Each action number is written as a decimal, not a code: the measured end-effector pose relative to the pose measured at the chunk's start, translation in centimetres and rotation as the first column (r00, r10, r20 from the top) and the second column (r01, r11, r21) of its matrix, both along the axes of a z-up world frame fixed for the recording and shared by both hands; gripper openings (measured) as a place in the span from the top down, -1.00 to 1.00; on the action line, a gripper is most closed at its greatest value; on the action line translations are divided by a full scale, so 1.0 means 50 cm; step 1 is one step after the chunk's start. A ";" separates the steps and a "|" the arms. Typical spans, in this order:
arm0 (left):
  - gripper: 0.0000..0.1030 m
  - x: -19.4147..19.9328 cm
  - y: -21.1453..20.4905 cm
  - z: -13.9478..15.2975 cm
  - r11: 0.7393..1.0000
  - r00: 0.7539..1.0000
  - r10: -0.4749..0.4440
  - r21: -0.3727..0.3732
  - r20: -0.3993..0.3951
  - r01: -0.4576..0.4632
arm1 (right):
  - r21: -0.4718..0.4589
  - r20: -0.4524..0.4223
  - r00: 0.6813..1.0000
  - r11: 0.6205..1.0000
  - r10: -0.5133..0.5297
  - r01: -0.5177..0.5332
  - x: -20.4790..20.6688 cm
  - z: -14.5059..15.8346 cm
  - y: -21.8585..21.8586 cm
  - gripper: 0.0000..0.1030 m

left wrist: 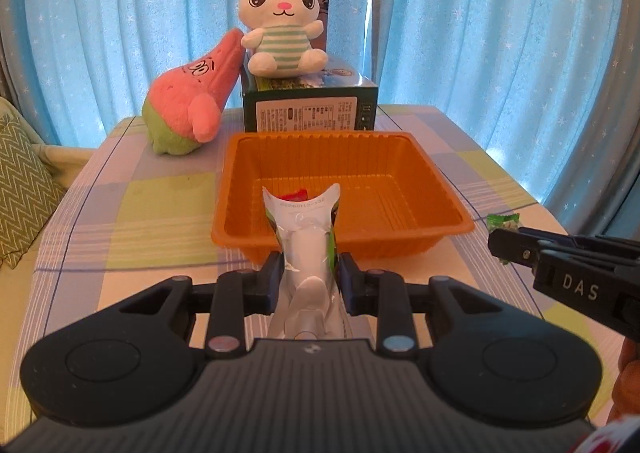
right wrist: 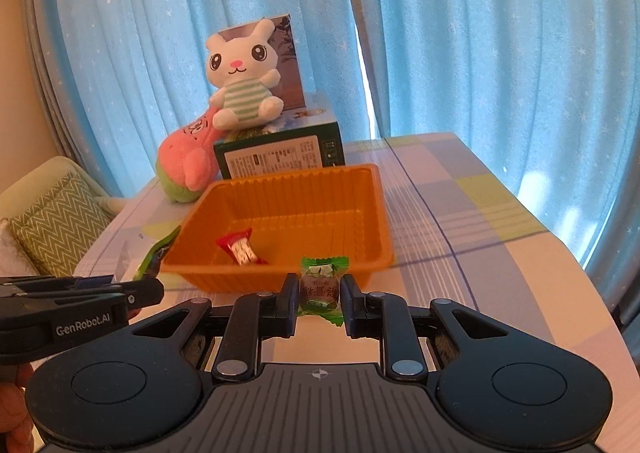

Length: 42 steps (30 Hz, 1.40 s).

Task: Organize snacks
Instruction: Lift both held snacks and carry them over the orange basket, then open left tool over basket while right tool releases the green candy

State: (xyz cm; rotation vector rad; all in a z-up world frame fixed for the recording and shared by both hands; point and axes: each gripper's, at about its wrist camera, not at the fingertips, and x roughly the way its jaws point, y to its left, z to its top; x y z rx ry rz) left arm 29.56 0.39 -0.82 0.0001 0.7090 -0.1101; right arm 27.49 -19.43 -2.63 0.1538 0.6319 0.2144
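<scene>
- Left wrist view: my left gripper [left wrist: 309, 269] is clamped on a white snack packet [left wrist: 306, 249] with green edges. Its crimped top flares out above the pads and overlaps the near wall of the orange tray [left wrist: 400, 157].
- The packet looks light and soft — thin film, creased where the pads pinch it. I judge the film to be slippery, so a hold low on the body, as I have now, seems safer than the flared seal.
- At the right edge of this view, just off the tray's near right corner, my right gripper [left wrist: 500, 243] shows side-on with a scrap of green wrapper at its tip.
- Right wrist view: the right gripper is closed on a green wrapped candy [right wrist: 321, 285], pads on the two sides of its body, twisted ends free. It hangs just in front of the tray's near wall.
- The candy looks small, light and firm under a crinkly wrapper; gripping the body rather than the twisted ends seems right — those ends would likely slip or tear.
- Inside the tray, near its front left, lies a red-and-white candy [right wrist: 240, 249].
- The left gripper shows to the left of the tray's near corner, the packet's green edge poking past its tip.
</scene>
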 end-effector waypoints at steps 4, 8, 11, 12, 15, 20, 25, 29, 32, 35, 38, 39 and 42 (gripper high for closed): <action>0.48 0.059 0.006 0.003 1.000 1.000 0.002 -0.002 0.003 -0.002 | -0.001 0.003 1.000 1.000 0.013 -0.013 0.064 0.003 0.015 0.57; 0.48 0.112 0.017 0.004 1.000 1.000 0.008 -0.029 0.002 -0.008 | 0.006 -0.009 1.000 1.000 0.018 -0.018 0.123 -0.002 0.021 0.57; 0.48 0.147 0.023 0.001 0.999 1.000 0.007 -0.042 -0.002 -0.007 | -0.004 -0.021 1.000 1.000 0.014 -0.014 0.161 -0.009 0.024 0.57; 0.48 0.156 0.023 -0.001 0.999 1.000 0.006 -0.041 -0.004 -0.006 | -0.004 -0.028 1.000 1.000 0.011 -0.011 0.172 -0.013 0.022 0.57; 0.48 0.183 0.021 -0.010 0.999 1.000 -0.002 -0.046 -0.013 0.002 | 0.017 -0.060 0.998 1.000 -0.001 0.002 0.202 -0.028 0.013 0.57; 0.48 0.215 0.008 -0.025 0.999 0.999 -0.022 -0.044 -0.025 0.020 | 0.043 -0.094 0.995 0.999 -0.016 0.021 0.231 -0.049 0.003 0.57; 0.47 0.236 -0.006 -0.036 0.997 0.998 -0.048 -0.058 -0.027 0.047 | 0.055 -0.107 0.994 0.998 -0.020 0.026 0.241 -0.058 -0.003 0.57; 0.07 0.242 -0.004 -0.037 0.996 0.999 -0.053 -0.066 -0.013 0.052 | 0.065 -0.114 0.993 0.997 -0.024 0.032 0.241 -0.063 -0.009 0.57; 0.07 0.233 0.006 -0.038 0.998 0.999 -0.038 -0.053 -0.011 0.037 | 0.076 -0.116 0.993 0.996 -0.029 0.038 0.242 -0.063 -0.015 0.57; 0.07 0.221 0.019 -0.042 0.999 1.000 -0.019 -0.042 -0.021 0.019 | 0.086 -0.115 0.993 0.995 -0.033 0.043 0.242 -0.061 -0.018 0.57; 0.03 0.206 0.031 -0.047 0.999 1.000 -0.005 -0.034 -0.024 0.005 | 0.099 -0.114 0.993 0.994 -0.035 0.047 0.245 -0.056 -0.020 0.57; 0.02 0.202 0.036 -0.048 0.999 1.000 -0.001 -0.038 -0.026 0.000 | 0.103 -0.114 0.993 0.993 -0.036 0.048 0.247 -0.055 -0.020 0.57; -0.06 0.189 0.048 -0.051 0.999 1.000 0.013 -0.046 -0.025 -0.014 | 0.121 -0.115 0.993 0.991 -0.037 0.051 0.251 -0.052 -0.019 0.57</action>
